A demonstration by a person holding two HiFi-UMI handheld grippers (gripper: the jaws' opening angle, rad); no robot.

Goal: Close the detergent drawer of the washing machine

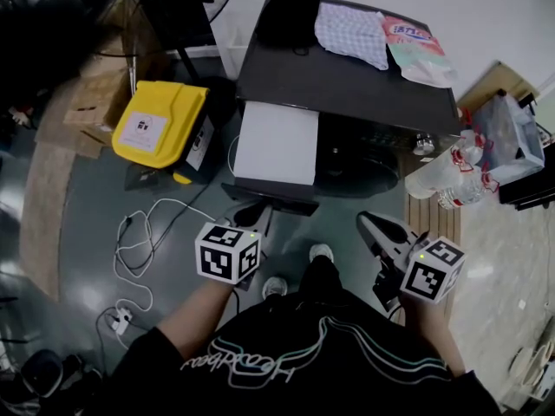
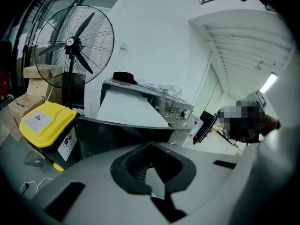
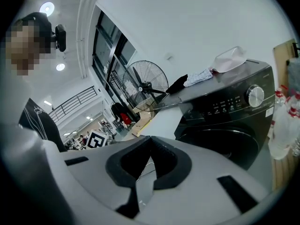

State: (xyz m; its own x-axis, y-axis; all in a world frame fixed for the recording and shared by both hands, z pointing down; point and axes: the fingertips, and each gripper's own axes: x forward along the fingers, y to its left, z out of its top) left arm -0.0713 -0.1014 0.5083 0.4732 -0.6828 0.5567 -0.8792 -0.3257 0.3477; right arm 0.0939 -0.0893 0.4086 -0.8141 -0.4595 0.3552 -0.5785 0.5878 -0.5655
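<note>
The detergent drawer (image 1: 276,143) is seen pulled fully out of the washing machine (image 1: 347,81), its pale top exposed and its dark front edge lying directly ahead of the left gripper (image 1: 247,216). That gripper's jaws are brought together with nothing held between them, and their tips are placed right at the drawer's front edge; whether contact is made cannot be told. The right gripper (image 1: 373,224) is held to the right of the left one, apart from the drawer, with its jaws likewise closed on nothing and the machine's dark round door (image 3: 220,142) and control knob (image 3: 255,95) set ahead of it and to its right. Beyond both grippers, a black cloth (image 1: 289,17), a checked cloth (image 1: 351,31) and a pink-and-white bag (image 1: 418,52) are laid on the machine's top. A yellow bin (image 1: 160,124) is found left of the left gripper, with white cables (image 1: 139,237) on the floor nearer still, and water bottles (image 1: 451,178) are stood beyond the right gripper, to its right.
</note>
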